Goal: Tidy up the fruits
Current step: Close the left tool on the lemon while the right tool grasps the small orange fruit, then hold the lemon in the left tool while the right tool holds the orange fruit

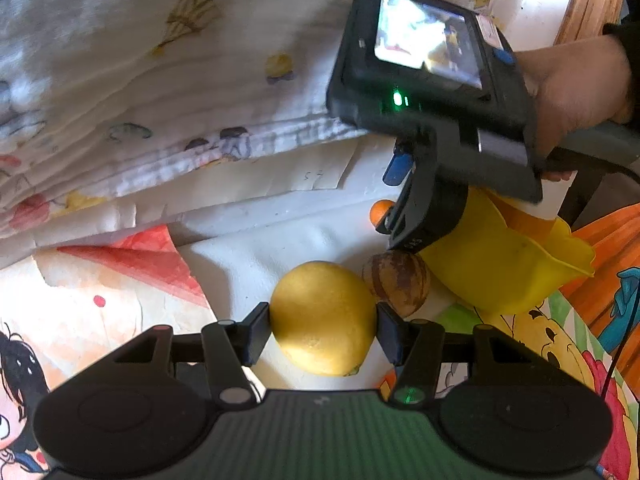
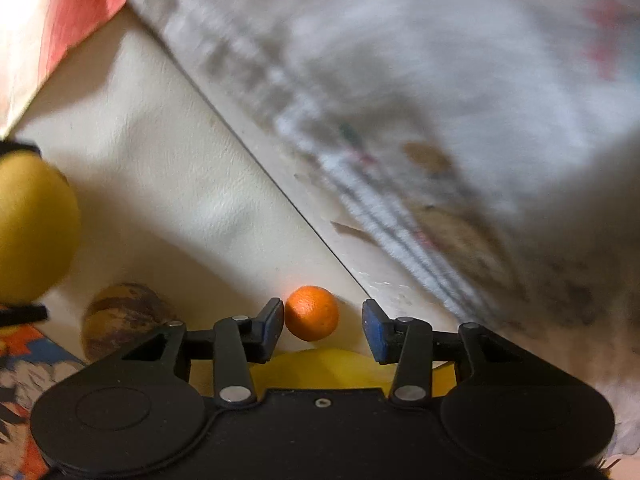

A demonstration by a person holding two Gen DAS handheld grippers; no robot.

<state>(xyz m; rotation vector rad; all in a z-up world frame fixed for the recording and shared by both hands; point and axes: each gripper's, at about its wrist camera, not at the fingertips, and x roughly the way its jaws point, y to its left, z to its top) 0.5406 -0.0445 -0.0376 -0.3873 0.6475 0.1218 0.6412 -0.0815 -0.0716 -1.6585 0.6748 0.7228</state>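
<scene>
Keep your left gripper (image 1: 323, 334) pinching the lemon (image 1: 323, 318) steady while your spread right gripper (image 2: 323, 330) centres on the small orange (image 2: 312, 319) before squeezing gently

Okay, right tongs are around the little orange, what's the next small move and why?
Probably close the right tongs. The small orange sits between the open fingers, touching the left pad, with a gap at the right pad. The left tongs already clamp the yellow fruit.
</scene>
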